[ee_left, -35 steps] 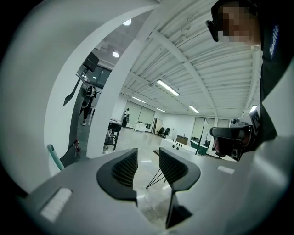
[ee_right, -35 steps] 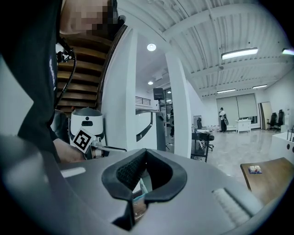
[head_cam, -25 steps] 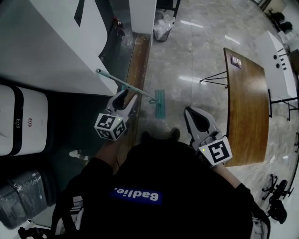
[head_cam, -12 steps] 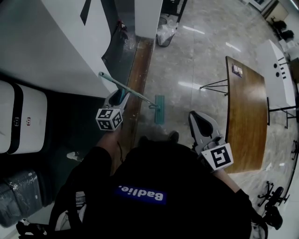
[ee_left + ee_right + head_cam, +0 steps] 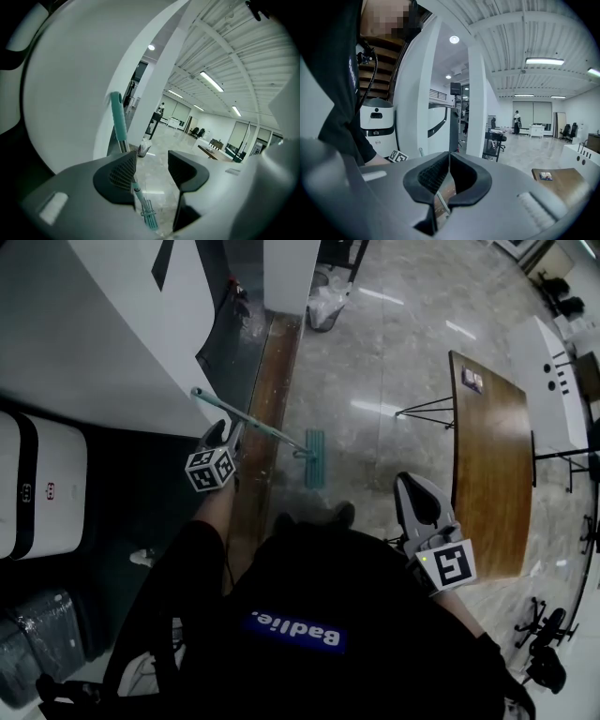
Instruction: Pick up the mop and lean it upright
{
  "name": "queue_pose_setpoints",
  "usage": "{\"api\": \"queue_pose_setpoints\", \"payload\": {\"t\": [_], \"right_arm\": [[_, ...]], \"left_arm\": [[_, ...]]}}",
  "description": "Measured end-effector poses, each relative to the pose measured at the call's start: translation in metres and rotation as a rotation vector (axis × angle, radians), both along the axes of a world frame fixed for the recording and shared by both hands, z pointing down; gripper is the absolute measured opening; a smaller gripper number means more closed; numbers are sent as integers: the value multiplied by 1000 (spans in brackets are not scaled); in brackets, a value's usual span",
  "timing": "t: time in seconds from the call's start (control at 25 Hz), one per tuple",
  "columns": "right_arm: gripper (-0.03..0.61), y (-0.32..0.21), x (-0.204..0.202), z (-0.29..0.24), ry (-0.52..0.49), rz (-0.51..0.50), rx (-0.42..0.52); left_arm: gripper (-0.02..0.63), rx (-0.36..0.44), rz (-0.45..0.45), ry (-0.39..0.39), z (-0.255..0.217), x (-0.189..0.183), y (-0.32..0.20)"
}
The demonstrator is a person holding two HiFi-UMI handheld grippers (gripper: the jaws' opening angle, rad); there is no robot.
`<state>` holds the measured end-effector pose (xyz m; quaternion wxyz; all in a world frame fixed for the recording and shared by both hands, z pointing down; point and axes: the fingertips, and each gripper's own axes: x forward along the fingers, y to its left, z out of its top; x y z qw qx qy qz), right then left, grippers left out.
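The left gripper (image 5: 225,430) is lower now than it was a second ago, and it looks smaller in the head view. Its jaws have just been opening and now stand wide apart. The mop (image 5: 248,419) is not squeezed any more. In the left gripper view its stick (image 5: 119,122) runs between the jaws, very close to the left pad (image 5: 123,172). Whether it brushes that pad is hard to tell.

The mop has hardly moved. Its top end leans on the white wall (image 5: 112,352), and its flat head (image 5: 314,457) sits on the floor (image 5: 375,362). So the gripper seems to be letting go, and the mop seems to stand by itself. The job looks almost done. The gripper should now pull back without bumping the stick, which could slide on that smooth wall.

The right gripper (image 5: 448,161) hangs off to the side, well apart from the mop. Its jaws are pressed together and hold nothing.

The stick is thin and round, teal near the top with a bare silver part lower down. The mop head is a flat teal rectangle. The pads are black with a bumpy grid pattern. The wall is white, smooth and curved. The floor is grey, hard and shiny, with light spots on it. A brown wooden table (image 5: 487,456) stands off to the right.
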<state>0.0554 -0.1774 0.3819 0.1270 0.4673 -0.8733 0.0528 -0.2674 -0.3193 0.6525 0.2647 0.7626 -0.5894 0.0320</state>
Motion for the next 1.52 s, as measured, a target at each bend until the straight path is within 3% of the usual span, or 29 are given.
{"api": "queue_pose_setpoints", "payload": {"t": [0.72,1.12,1.52], "right_arm": [[20,9,21,7,59,82,-23],[21,11,30,16,67,107,-50],[21,10,30,19,58,73,-58]], "left_arm": [[237,-119,-143,29,55,-35,-51],[235,-120,-151,10,61,-35,-69],[153,-155,-154,-43,65,-34,-71]]}}
